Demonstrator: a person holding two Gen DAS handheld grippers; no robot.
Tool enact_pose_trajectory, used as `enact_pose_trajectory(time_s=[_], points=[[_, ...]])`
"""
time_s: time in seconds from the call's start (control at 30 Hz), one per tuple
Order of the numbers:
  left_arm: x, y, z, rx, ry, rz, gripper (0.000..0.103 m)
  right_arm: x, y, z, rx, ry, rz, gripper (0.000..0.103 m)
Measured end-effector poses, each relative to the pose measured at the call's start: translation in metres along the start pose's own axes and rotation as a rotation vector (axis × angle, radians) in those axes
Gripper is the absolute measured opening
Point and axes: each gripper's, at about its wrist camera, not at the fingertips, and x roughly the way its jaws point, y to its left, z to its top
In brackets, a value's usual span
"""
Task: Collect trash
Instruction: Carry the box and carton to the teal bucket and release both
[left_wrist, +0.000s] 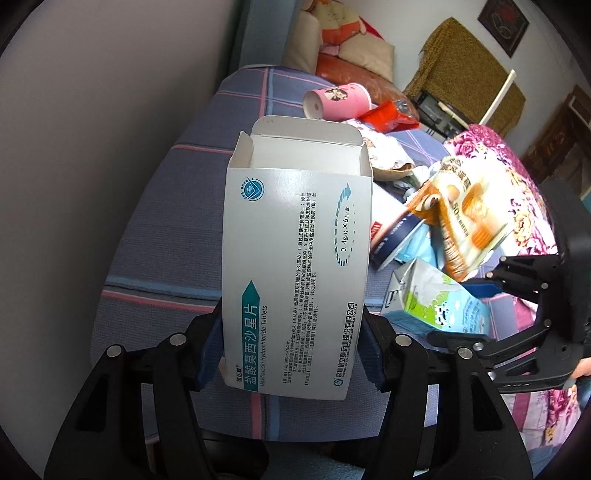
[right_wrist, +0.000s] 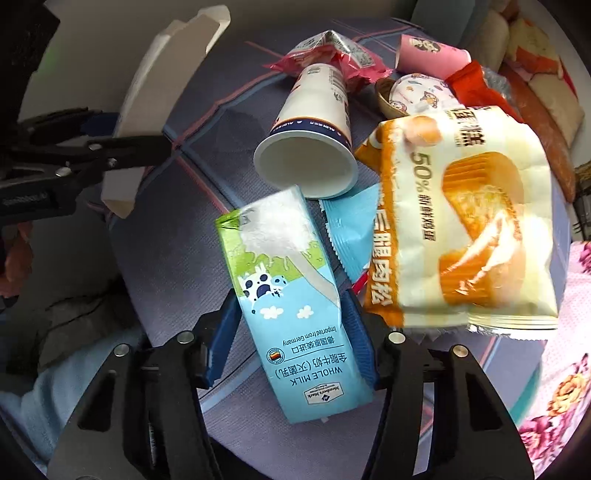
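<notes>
My left gripper (left_wrist: 291, 343) is shut on a white medicine box (left_wrist: 295, 258) with its top flap open, held above the blue plaid sofa seat (left_wrist: 155, 221). My right gripper (right_wrist: 290, 332) is shut on a blue and green whole milk carton (right_wrist: 284, 295). An orange and cream bread wrapper (right_wrist: 461, 229) hangs beside the carton at the right finger; I cannot tell what holds it. The carton (left_wrist: 436, 299), the wrapper (left_wrist: 465, 206) and the right gripper (left_wrist: 524, 295) show at the right of the left wrist view. The medicine box (right_wrist: 162, 92) and left gripper (right_wrist: 92, 144) show at the left of the right wrist view.
More trash lies on the seat: a white paper cup on its side (right_wrist: 310, 136), a pink paper cup (right_wrist: 428, 55), a pink wrapper (right_wrist: 332, 55), a red wrapper (right_wrist: 476, 88), a light blue wrapper (right_wrist: 351, 229). A floral blanket (left_wrist: 509, 177) lies right. Cushions (left_wrist: 351, 40) lie behind.
</notes>
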Motion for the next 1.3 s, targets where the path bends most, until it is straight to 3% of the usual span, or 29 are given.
enact_pose_trajectory(time_s=[0.2, 0.37, 0.53, 0.77, 1.0, 1.3], points=[[-0.021, -0.022, 0.007, 0.050, -0.042, -0.015, 0.062, -0.063, -0.029, -0.022, 0.140, -0.142, 0.072, 0.051], [-0.030, -0.065, 0.018, 0.133, -0.064, -0.062, 0.062, -0.113, -0.080, -0.048, 0.286, -0.272, 0.033, 0.051], [-0.016, -0.137, 0.031, 0.248, -0.037, -0.147, 0.062, -0.140, -0.154, -0.095, 0.510, -0.351, -0.034, 0.051], [0.035, -0.260, 0.040, 0.425, 0.061, -0.224, 0.062, -0.157, -0.260, -0.192, 0.806, -0.408, -0.143, 0.051], [0.098, -0.375, 0.044, 0.554, 0.152, -0.244, 0.062, -0.155, -0.334, -0.275, 1.012, -0.467, -0.153, 0.051], [0.189, -0.466, 0.041, 0.647, 0.294, -0.237, 0.062, -0.127, -0.398, -0.318, 1.151, -0.468, -0.123, 0.051]])
